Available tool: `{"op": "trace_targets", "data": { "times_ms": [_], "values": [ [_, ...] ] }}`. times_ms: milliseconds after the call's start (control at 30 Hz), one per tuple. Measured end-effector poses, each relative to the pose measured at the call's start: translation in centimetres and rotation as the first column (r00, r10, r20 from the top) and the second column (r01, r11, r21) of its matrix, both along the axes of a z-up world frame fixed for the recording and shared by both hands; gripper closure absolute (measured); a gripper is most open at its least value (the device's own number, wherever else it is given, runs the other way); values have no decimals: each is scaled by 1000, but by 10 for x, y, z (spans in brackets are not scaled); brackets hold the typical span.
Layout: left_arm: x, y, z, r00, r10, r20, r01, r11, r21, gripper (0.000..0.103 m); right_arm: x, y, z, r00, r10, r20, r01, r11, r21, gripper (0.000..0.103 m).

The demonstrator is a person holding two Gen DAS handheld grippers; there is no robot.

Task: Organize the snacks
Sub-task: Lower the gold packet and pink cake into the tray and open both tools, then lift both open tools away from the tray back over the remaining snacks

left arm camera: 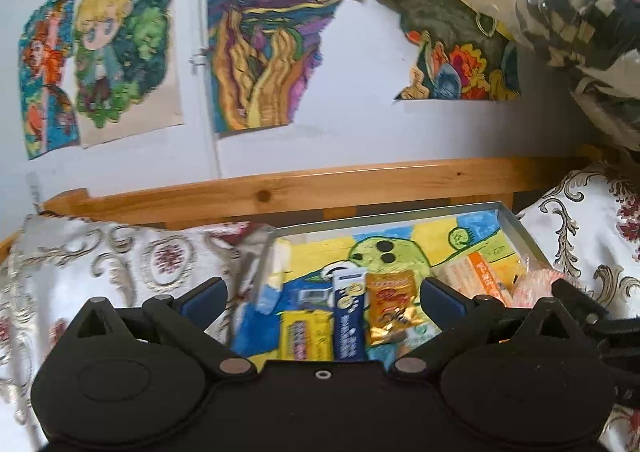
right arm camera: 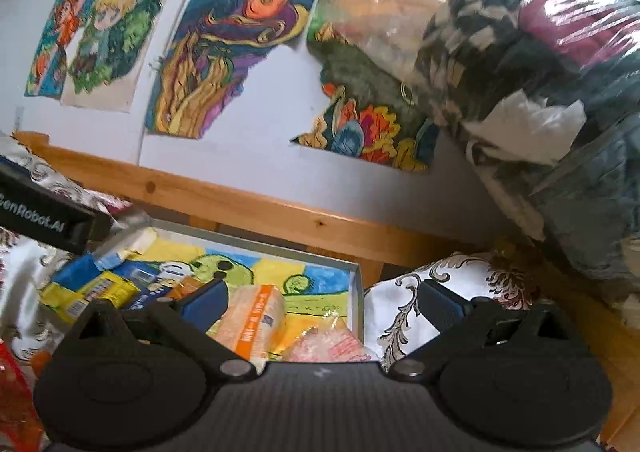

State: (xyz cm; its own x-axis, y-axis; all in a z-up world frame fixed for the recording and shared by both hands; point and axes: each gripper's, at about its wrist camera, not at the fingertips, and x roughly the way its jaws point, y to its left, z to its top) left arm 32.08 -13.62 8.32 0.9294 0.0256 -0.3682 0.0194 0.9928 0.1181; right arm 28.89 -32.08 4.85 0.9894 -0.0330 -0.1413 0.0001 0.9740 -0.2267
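Observation:
A shallow grey box (left arm camera: 516,226) with a painted drawing on its floor lies on the bed and holds the snacks. In the left wrist view a yellow bar (left arm camera: 306,334), a dark blue packet (left arm camera: 350,322) and a gold packet (left arm camera: 390,308) lie side by side, with an orange-and-white pack (left arm camera: 478,272) and a pink packet (left arm camera: 536,282) to the right. My left gripper (left arm camera: 322,294) hovers open above them, holding nothing. My right gripper (right arm camera: 322,302) is open over the orange-and-white pack (right arm camera: 256,318) and pink packet (right arm camera: 328,342) near the box's right wall (right arm camera: 357,294).
Patterned white bedding (left arm camera: 120,272) surrounds the box, with a wooden bed rail (left arm camera: 320,184) behind it. Drawings (left arm camera: 264,32) hang on the wall. Plastic-wrapped bundles (right arm camera: 520,52) are stacked at right. The left gripper's body (right arm camera: 44,212) and a red wrapper (right arm camera: 12,392) show at the right view's left edge.

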Motion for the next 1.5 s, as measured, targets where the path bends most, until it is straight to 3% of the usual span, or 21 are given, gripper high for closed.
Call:
{"op": "trace_targets", "data": {
  "times_ms": [633, 1100, 1500],
  "values": [
    [-109, 44, 3, 998, 56, 19, -56, 998, -2, 1, -107, 30, 15, 995, 69, 71, -68, 997, -24, 0],
    [-164, 68, -23, 998, 66, -23, -66, 998, 8, 1, -161, 42, -5, 994, 103, -29, -102, 994, 27, 0],
    [-181, 80, -66, 993, 49, -104, -44, 998, 51, 1, -168, 53, -28, 974, 118, -195, -115, 993, 25, 0]
  ]
}}
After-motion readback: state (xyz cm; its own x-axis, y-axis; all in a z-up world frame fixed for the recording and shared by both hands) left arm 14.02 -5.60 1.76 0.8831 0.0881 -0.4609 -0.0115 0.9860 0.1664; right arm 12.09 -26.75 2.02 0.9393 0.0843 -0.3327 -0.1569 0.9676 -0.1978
